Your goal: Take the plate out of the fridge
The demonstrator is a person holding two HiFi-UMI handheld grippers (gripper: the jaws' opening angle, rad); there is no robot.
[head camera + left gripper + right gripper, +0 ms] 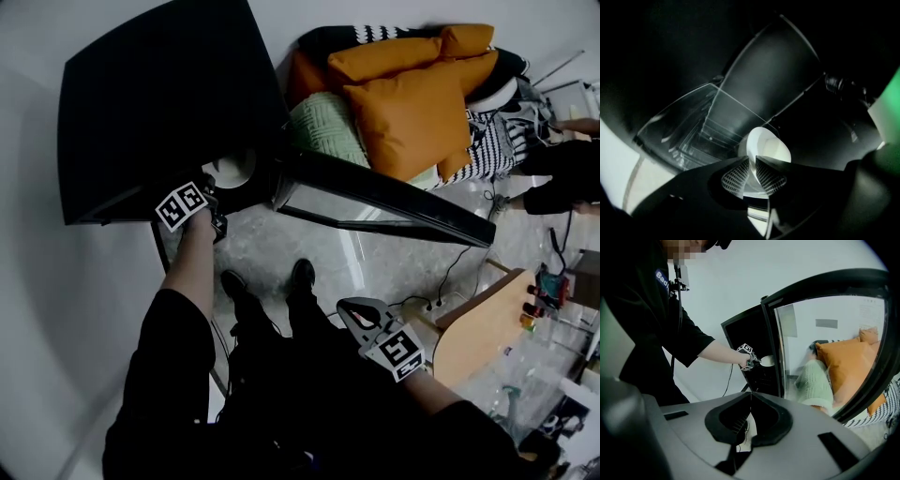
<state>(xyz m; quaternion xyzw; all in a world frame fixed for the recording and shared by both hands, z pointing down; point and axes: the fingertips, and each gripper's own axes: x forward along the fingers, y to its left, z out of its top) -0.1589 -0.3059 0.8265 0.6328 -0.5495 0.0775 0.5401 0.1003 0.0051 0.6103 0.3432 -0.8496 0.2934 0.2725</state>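
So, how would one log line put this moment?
left gripper: shut on plate rim, at fridge opening | right gripper: shut, empty | fridge door: open

Head view: fridge (150,103) top hid most of the plate (234,169); only a pale arc showed at its front edge. Left gripper view: plate's near rim was lost betw. the left gripper (753,161) pads, and the fridge interior was too dark to read. Right gripper view: fridge door (825,287) was cut off at the right edge. Small items (548,291) at the wooden table's (473,333) far edge were too small to ID.
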